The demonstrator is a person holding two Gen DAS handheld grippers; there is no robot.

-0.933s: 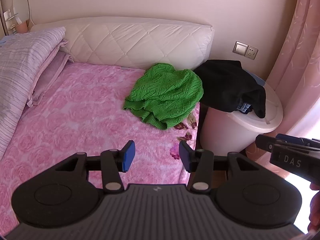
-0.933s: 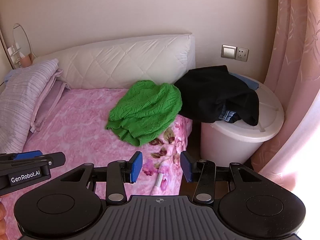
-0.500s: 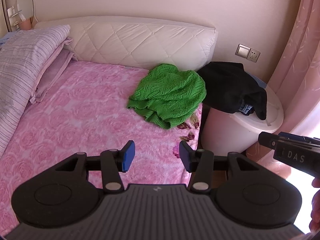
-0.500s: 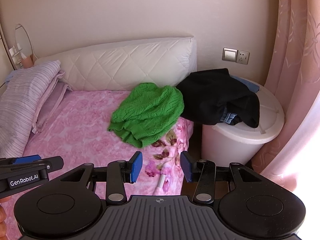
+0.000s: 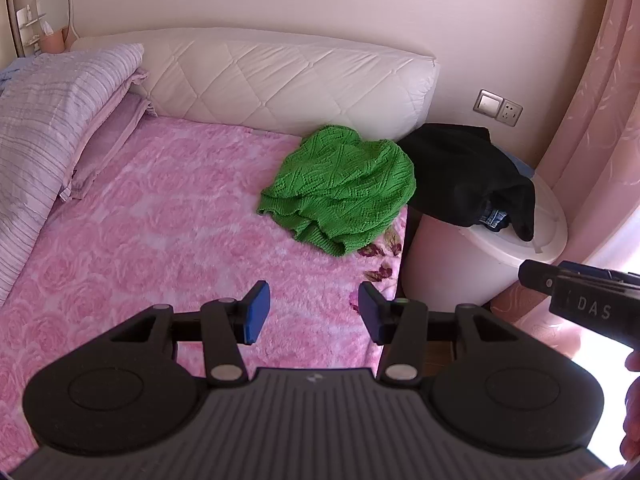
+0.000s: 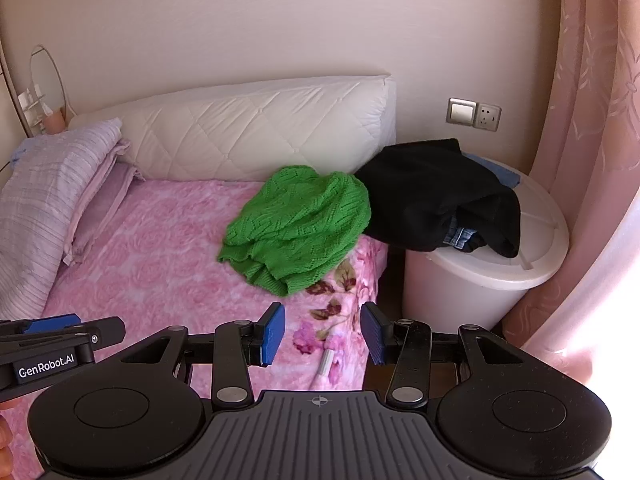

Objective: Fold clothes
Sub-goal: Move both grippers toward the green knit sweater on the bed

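Green knit sweater [image 5: 340,196] crumpled in a heap at the bed's [image 5: 168,240] far right corner, up near the headboard [image 5: 280,80]; both grippers empty.

Readable text: "DAS" on the right gripper's side as the left view shows it, "GenRobot.AI" on the left gripper's side in the right view. Sweater is bright green, open lattice knit, bunched with a ribbed hem poking out at the front; it lies on the pink rose-print blanket, touching the black garment [image 6: 432,196] draped over the white lidded bin [image 6: 480,280] beside the bed. Denim shows under the black piece. Left gripper [image 5: 313,312] fingers apart, holding nothing, hovering over the blanket short of the sweater. Right gripper [image 6: 323,334] fingers likewise apart, over the bed's edge.
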